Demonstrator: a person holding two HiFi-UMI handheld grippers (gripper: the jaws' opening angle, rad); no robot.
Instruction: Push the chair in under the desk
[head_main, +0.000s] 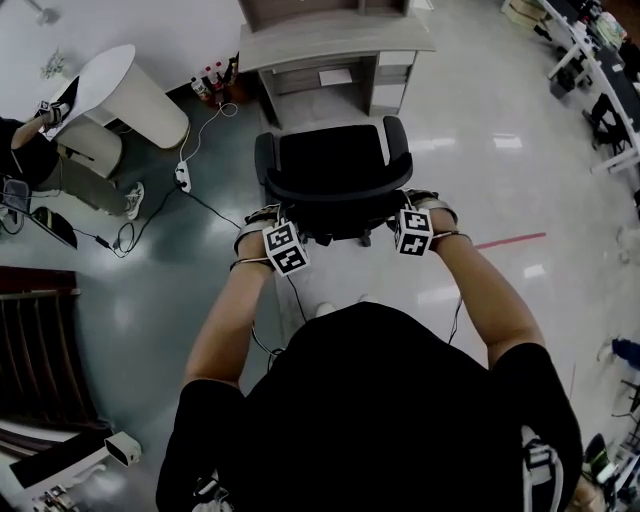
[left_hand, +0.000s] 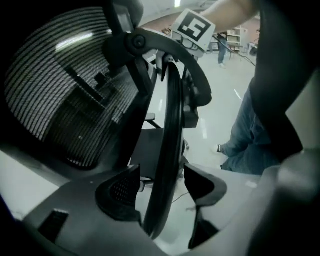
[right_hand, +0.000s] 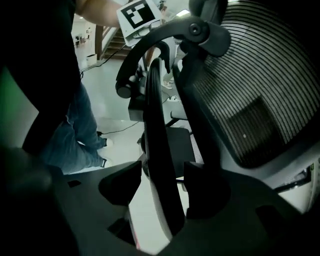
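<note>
A black mesh office chair (head_main: 330, 170) stands on the glossy floor, its seat facing a grey desk (head_main: 335, 45) a short way beyond it. My left gripper (head_main: 268, 215) is at the backrest's left end and my right gripper (head_main: 415, 207) at its right end. In the left gripper view the curved backrest rim (left_hand: 169, 130) runs between the jaws of the left gripper (left_hand: 160, 187), with a gap on both sides. The right gripper (right_hand: 162, 182) straddles the rim (right_hand: 155, 130) the same way, pads apart from it. Both grippers are open.
A seated person (head_main: 40, 150) and a white round table (head_main: 120, 95) are at the left. A power strip (head_main: 183, 177) and cables lie on the floor left of the chair. Other desks (head_main: 600, 80) stand far right, and a red tape line (head_main: 510, 240) marks the floor.
</note>
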